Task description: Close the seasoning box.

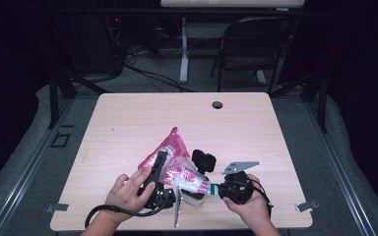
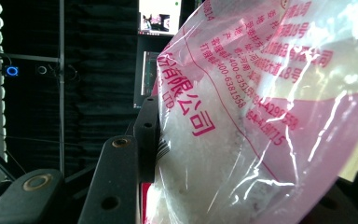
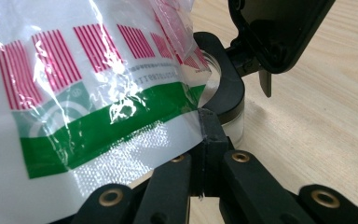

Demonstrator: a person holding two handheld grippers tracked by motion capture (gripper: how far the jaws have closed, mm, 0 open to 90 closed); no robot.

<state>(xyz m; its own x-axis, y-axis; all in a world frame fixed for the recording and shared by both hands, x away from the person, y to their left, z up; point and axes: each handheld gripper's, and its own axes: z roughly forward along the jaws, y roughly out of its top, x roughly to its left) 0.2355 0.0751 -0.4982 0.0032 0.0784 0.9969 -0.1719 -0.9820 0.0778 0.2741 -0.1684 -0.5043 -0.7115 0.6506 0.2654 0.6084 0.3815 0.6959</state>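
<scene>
A pink-printed clear plastic bag (image 1: 175,150) of white granules lies tilted near the table's front edge. My left gripper (image 1: 164,166) is shut on the bag's (image 2: 242,116) middle, one black finger (image 2: 147,135) pressing its side. My right gripper (image 1: 215,189) is shut on the bag's lower, green-striped end (image 3: 88,102), and its jaws (image 3: 209,130) meet on the plastic's edge. Under that end stands a small clear jar (image 1: 195,197) with a black rim (image 3: 230,93). Its black flip lid (image 1: 204,160) stands up, open (image 3: 279,32).
The light wooden table (image 1: 128,118) has a cable hole (image 1: 217,104) near its far edge. A black folding chair (image 1: 256,44) and a white desk leg (image 1: 183,54) stand beyond it. A black cable (image 1: 113,211) loops by my left wrist.
</scene>
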